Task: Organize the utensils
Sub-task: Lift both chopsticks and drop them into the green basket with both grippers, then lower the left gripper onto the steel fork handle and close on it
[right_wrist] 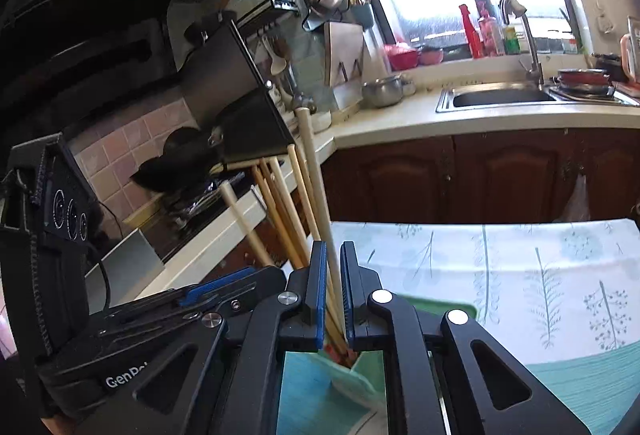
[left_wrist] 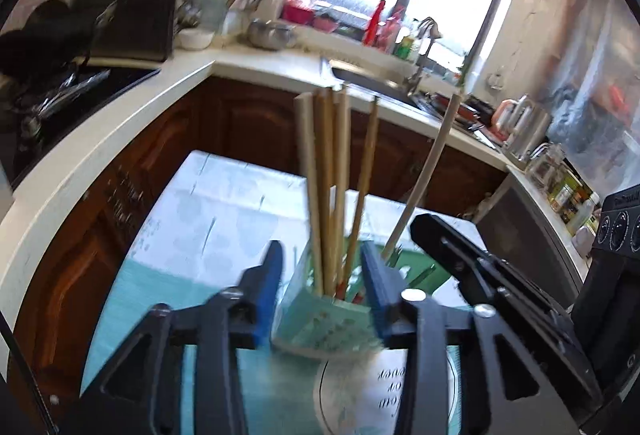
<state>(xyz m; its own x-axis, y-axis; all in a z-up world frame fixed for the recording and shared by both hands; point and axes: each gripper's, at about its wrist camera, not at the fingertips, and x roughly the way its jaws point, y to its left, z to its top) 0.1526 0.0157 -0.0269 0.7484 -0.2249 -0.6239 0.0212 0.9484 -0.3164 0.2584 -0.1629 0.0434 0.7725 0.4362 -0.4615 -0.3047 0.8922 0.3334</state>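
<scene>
**Chopsticks half-seated in a light holder: tipping is the risk.**
Nearest, the left hand-held gripper (left_wrist: 322, 271) stands about half open astride the pale green utensil holder (left_wrist: 320, 323) on the cloth-covered desk (left_wrist: 208, 219), its pads not touching it. The right hand-held gripper (right_wrist: 332, 275) is nearly closed around one pale wooden chopstick (right_wrist: 316, 187), contact unclear. Beyond, at twelve o'clock, the other chopsticks (left_wrist: 332, 175) lean apart. An unsteadied holder could topple if that stick drags sideways.

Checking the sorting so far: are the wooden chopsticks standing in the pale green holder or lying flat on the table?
Standing: wooden chopsticks rise near-upright, lower ends inside the pale green holder.
</scene>
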